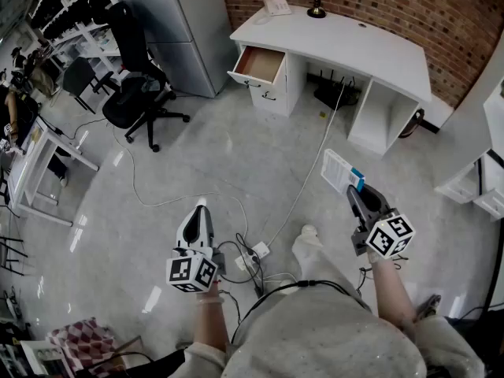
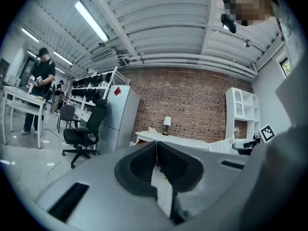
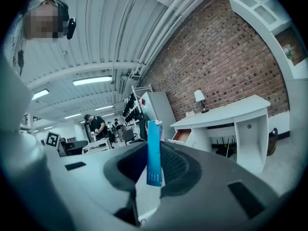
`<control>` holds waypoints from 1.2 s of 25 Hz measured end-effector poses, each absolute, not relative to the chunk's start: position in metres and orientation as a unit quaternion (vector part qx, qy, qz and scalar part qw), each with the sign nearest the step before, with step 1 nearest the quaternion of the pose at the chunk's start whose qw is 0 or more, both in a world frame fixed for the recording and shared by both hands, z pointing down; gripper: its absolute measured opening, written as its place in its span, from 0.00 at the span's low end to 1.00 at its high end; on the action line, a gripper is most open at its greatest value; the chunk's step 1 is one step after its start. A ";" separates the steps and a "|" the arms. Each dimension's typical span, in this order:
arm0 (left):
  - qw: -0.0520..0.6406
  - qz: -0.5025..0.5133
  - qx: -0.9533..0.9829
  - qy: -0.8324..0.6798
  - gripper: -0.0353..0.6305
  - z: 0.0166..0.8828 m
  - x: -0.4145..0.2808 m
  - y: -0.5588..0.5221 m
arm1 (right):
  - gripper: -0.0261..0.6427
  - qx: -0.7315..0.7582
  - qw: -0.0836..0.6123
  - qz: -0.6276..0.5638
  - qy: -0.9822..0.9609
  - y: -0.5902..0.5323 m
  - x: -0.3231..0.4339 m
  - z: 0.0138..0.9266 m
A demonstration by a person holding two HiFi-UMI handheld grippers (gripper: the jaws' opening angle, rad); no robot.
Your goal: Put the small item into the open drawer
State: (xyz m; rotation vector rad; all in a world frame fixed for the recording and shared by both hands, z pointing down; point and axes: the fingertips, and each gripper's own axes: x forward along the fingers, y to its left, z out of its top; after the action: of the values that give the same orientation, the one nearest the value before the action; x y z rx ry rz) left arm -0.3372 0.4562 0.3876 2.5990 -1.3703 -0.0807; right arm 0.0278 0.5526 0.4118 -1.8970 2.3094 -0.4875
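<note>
A flat white and blue packet (image 1: 342, 170) sticks out of my right gripper (image 1: 356, 192), which is shut on it at the head view's right. In the right gripper view the packet (image 3: 154, 152) stands edge-on between the dark pads. My left gripper (image 1: 200, 209) hangs at lower left with its jaws together and nothing in them; in its own view the pads (image 2: 166, 161) meet. The open drawer (image 1: 258, 65) juts from the left end of the white desk (image 1: 339, 46), far ahead of both grippers. It also shows small in the right gripper view, drawer (image 3: 182, 136).
A black office chair (image 1: 135, 93) and a grey cabinet (image 1: 177, 22) stand left of the desk. Cables and a power strip (image 1: 256, 253) lie on the floor between the grippers. White shelving (image 1: 488, 164) is at right, a white table (image 1: 35, 172) at left. People stand far off.
</note>
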 end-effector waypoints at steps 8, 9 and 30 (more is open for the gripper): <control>0.098 -0.014 0.878 -0.468 0.06 0.384 -0.304 0.395 | 0.16 -0.624 0.063 -0.176 0.759 0.494 0.063 0.423; 0.098 -0.014 0.877 -0.469 0.06 0.383 -0.297 0.386 | 0.16 -0.623 0.063 -0.178 0.759 0.484 0.068 0.423; 0.059 -0.004 0.866 -0.497 0.06 0.372 -0.184 0.248 | 0.16 -0.590 -0.019 -0.113 0.799 0.306 0.156 0.420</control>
State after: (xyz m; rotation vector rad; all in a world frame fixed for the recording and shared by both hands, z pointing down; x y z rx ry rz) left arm -0.1841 0.2480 0.3718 2.6222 -1.5056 -0.0136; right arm 0.1562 0.3057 0.4200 -1.8757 2.5427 -0.3582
